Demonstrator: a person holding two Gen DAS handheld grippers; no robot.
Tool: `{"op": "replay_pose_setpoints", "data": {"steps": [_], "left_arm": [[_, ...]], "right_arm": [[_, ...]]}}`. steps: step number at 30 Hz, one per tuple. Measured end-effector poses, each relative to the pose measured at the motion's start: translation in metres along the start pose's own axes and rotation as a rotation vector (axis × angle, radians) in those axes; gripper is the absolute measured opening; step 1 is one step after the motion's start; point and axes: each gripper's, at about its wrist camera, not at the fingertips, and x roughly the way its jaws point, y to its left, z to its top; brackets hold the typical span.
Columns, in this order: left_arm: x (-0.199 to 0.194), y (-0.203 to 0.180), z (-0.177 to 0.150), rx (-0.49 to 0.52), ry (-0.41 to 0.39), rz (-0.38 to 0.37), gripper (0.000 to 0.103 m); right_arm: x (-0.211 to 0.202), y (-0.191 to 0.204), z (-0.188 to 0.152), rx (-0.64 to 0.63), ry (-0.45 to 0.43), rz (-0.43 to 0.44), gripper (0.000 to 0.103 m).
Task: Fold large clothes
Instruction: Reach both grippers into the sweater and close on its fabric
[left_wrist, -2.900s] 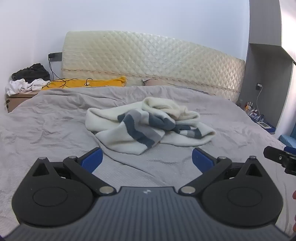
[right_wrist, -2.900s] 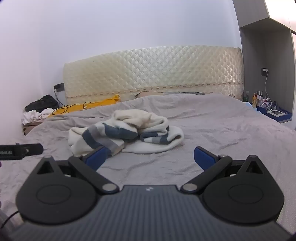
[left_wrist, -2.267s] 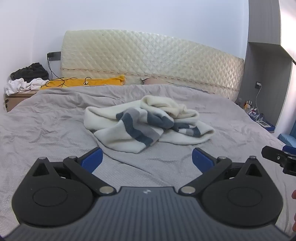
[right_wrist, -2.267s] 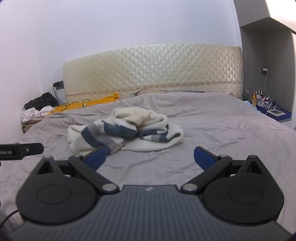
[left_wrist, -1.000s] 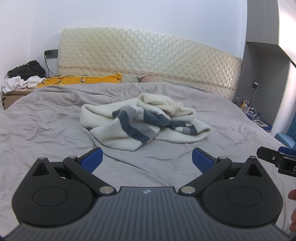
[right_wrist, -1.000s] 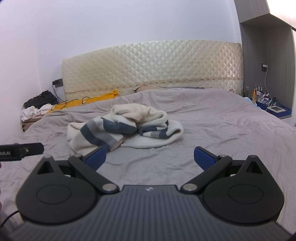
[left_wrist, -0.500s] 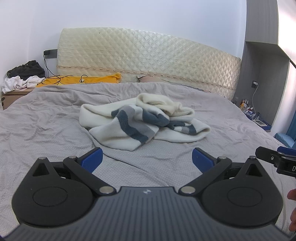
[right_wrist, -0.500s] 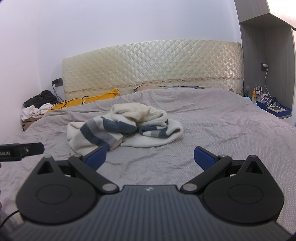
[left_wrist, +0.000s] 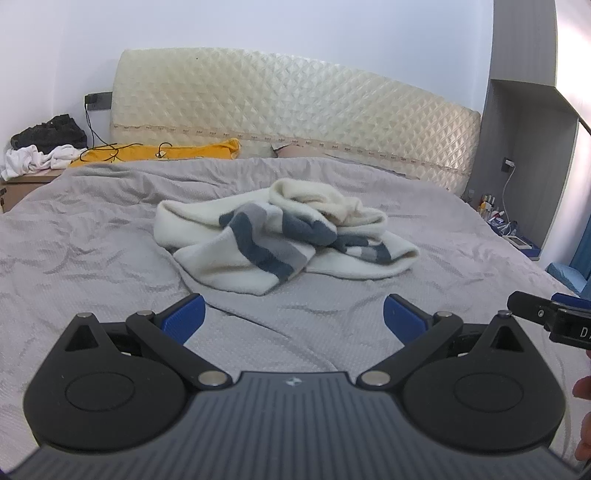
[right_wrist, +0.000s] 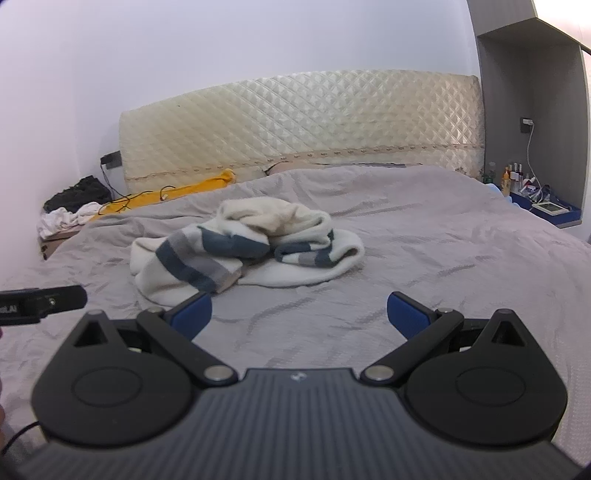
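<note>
A cream sweater with dark blue and grey stripes (left_wrist: 280, 236) lies crumpled in a heap in the middle of the grey bedspread (left_wrist: 92, 251). In the right wrist view the same sweater (right_wrist: 243, 243) sits left of centre. My left gripper (left_wrist: 293, 317) is open, its blue fingertips spread wide over bare bedspread, a short way in front of the heap. My right gripper (right_wrist: 299, 312) is open too, with its left fingertip close to the sweater's near hem. Neither gripper touches the cloth.
A quilted cream headboard (left_wrist: 295, 110) stands behind the bed. A yellow cloth with cables (left_wrist: 159, 151) lies at the head. A bedside table with dark and white clothes (left_wrist: 40, 151) is far left. A grey shelf unit (right_wrist: 532, 110) with small bottles stands right.
Both grippers have drifted slightly forward and lower toward the sweater, which now looks a little nearer. The sweater itself has not moved, and both stay open.
</note>
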Motion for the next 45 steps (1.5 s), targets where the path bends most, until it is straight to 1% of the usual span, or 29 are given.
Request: {"op": "replay_pose_setpoints", "data": {"steps": [8, 11, 15, 18, 20, 23, 25, 27, 28, 30, 32, 33, 35, 37, 39, 41, 43, 44, 45], "left_arm": [[0.035, 0.008, 0.013, -0.036, 0.042, 0.014, 0.103], [0.053, 0.011, 0.023, -0.027, 0.046, 0.044, 0.103], [0.079, 0.02, 0.035, -0.057, 0.066, 0.042, 0.103], [0.106, 0.026, 0.043, -0.074, 0.105, 0.047, 0.103], [0.123, 0.03, 0.048, -0.083, 0.115, 0.036, 0.103], [0.152, 0.035, 0.054, -0.08, 0.124, 0.09, 0.103], [0.17, 0.042, 0.056, -0.091, 0.13, 0.11, 0.103], [0.191, 0.051, 0.056, -0.091, 0.137, 0.153, 0.103], [0.202, 0.055, 0.054, -0.095, 0.142, 0.171, 0.103], [0.22, 0.066, 0.05, -0.123, 0.157, 0.179, 0.103], [0.237, 0.075, 0.045, -0.153, 0.165, 0.166, 0.103], [0.244, 0.078, 0.043, -0.15, 0.162, 0.164, 0.103], [0.255, 0.079, 0.039, -0.116, 0.147, 0.197, 0.103], [0.265, 0.081, 0.036, -0.079, 0.117, 0.248, 0.103], [0.27, 0.083, 0.035, -0.054, 0.068, 0.299, 0.103], [0.276, 0.085, 0.036, -0.025, 0.034, 0.332, 0.103], [0.285, 0.089, 0.037, -0.018, 0.013, 0.348, 0.103], [0.286, 0.09, 0.037, -0.018, 0.002, 0.349, 0.103], [0.29, 0.093, 0.036, -0.015, -0.014, 0.346, 0.103]], "right_arm": [[0.031, -0.004, 0.005, 0.019, 0.031, -0.025, 0.103], [0.047, -0.004, 0.009, 0.034, 0.046, -0.015, 0.103], [0.067, -0.009, 0.011, 0.07, 0.064, 0.019, 0.103], [0.088, -0.015, 0.013, 0.101, 0.095, 0.042, 0.103], [0.106, -0.018, 0.016, 0.096, 0.115, 0.044, 0.103], [0.136, -0.021, 0.02, 0.066, 0.145, 0.053, 0.103], [0.155, -0.026, 0.02, 0.071, 0.161, 0.065, 0.103], [0.175, -0.03, 0.019, 0.074, 0.18, 0.059, 0.102], [0.186, -0.032, 0.017, 0.072, 0.19, 0.049, 0.101], [0.208, -0.035, 0.013, 0.066, 0.21, 0.023, 0.093], [0.226, -0.04, 0.011, 0.069, 0.206, 0.007, 0.092], [0.239, -0.043, 0.011, 0.079, 0.204, 0.003, 0.092], [0.259, -0.051, 0.01, 0.105, 0.193, -0.022, 0.092], [0.28, -0.058, 0.01, 0.125, 0.186, -0.061, 0.086], [0.295, -0.063, 0.007, 0.121, 0.178, -0.101, 0.075], [0.305, -0.068, 0.001, 0.111, 0.162, -0.114, 0.075], [0.318, -0.073, -0.003, 0.113, 0.159, -0.124, 0.072], [0.323, -0.076, -0.004, 0.125, 0.151, -0.118, 0.067], [0.328, -0.079, -0.005, 0.141, 0.14, -0.11, 0.064]]}}
